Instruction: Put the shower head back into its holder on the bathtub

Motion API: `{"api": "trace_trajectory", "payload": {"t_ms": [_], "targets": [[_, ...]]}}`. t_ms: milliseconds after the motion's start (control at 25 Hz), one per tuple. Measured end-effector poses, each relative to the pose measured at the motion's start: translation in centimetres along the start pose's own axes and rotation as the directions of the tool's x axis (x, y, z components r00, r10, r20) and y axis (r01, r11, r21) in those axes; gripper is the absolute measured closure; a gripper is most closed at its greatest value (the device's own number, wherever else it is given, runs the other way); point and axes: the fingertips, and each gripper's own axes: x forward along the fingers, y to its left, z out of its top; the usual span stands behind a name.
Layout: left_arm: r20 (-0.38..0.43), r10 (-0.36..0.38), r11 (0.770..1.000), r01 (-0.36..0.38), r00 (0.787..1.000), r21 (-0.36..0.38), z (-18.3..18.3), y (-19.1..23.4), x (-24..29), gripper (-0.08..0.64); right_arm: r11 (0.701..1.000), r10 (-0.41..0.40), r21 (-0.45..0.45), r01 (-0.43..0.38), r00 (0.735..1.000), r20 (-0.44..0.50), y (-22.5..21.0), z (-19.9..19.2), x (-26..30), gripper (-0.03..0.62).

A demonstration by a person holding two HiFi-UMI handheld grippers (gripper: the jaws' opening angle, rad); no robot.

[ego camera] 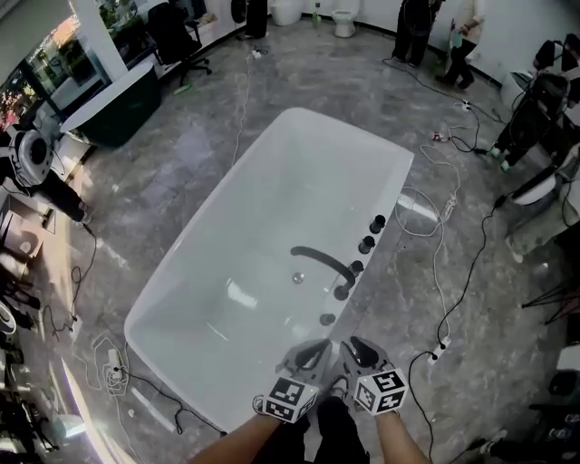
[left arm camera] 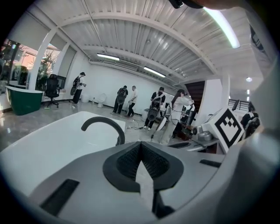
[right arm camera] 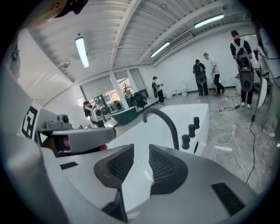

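Grey marbled floor spreads through a big showroom, with white and black cables trailing over it to the right of the tub. At the far wall we see a few people standing, a toilet and an office chair. A dark green tub sits off to the left.

Below us lies the white bathtub, set at a slant. On its right rim stands a curved black spout that arches over the basin, with a row of three black knobs on the far side of it. On the near side of the spout's base, a small dark fitting sits on the same rim. We cannot tell whether this is the shower head seated in its holder, and no view shows the shower head for certain. Neither gripper has it.

We hold both grippers side by side over the near end of the tub, close to that fitting but not touching it. The left gripper has its pads pressed together at the tips, with nothing between them. The right gripper has its jaws narrowly apart, and only the white tub shows through the gap. Both point across the tub towards the spout, tipped a little downward.
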Motion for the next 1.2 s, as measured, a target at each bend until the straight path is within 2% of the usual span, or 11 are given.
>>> {"api": "trace_trajectory", "payload": {"t_ms": [200,440,680,840,1200], "targets": [[0.015,-0.042,0.999,0.041,0.999,0.004,5.2,-3.5,-1.6,0.555,1.0,-0.003,0.014,0.001,0.994,0.112,2.7,6.6,-4.7,0.492],[0.043,-0.075,0.996,0.073,0.996,0.045,9.6,-5.9,-3.6,0.555,0.999,-0.031,-0.005,0.033,0.98,0.197,4.8,10.5,-8.5,0.523],[0.074,-0.133,0.989,0.127,0.988,0.073,11.9,-8.8,-7.1,0.555,0.997,-0.065,-0.03,0.075,0.961,0.268,8.1,12.2,-12.4,0.574],[0.091,-0.163,0.985,0.156,0.982,0.077,12.3,-9.9,-8.6,0.555,0.994,-0.082,-0.05,0.101,0.952,0.296,9.7,12.7,-13.5,0.578],[0.099,-0.157,0.984,0.148,0.983,0.095,13.8,-10.6,-8.9,0.555,0.994,-0.072,-0.061,0.096,0.946,0.318,10.5,13.8,-14.5,0.578]]}}
